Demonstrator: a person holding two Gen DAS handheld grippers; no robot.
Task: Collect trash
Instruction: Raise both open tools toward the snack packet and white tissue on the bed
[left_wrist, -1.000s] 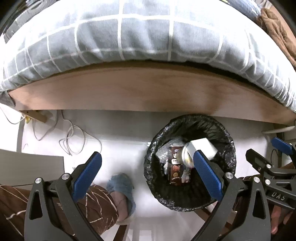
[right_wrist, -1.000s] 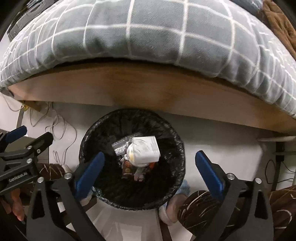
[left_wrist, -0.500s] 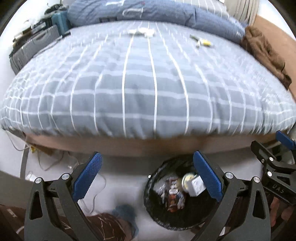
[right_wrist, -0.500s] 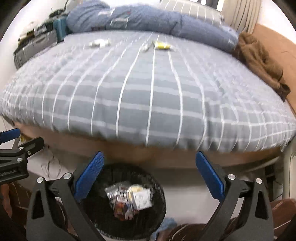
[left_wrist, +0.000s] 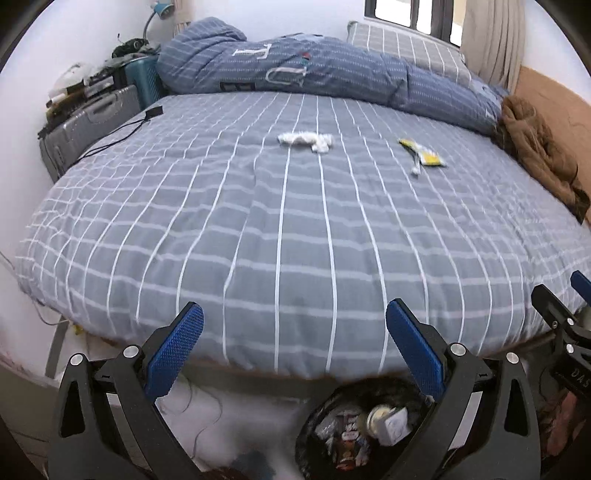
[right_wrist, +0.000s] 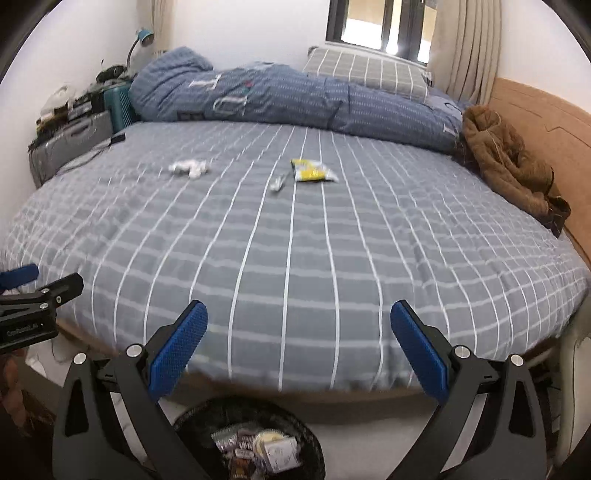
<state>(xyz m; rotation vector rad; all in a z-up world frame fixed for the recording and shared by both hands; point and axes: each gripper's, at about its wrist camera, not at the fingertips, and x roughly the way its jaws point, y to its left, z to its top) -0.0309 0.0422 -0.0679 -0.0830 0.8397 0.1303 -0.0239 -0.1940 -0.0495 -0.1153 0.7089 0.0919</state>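
A wide bed (left_wrist: 295, 229) under a grey, white-checked cover fills the room. On its far half lie a crumpled white tissue (left_wrist: 306, 140) and, to that tissue's right, a yellow wrapper (left_wrist: 424, 155). The black-lined trash bin (right_wrist: 251, 443) sits on the floor at the bed's near edge, holding packets. Left gripper (left_wrist: 295, 354) and right gripper (right_wrist: 299, 350) both gape wide, empty, above that edge.

Checked bed (left_wrist: 295, 240) holds tissue (left_wrist: 306, 139), yellow wrapper (left_wrist: 424, 155), brown garment (left_wrist: 535, 155).
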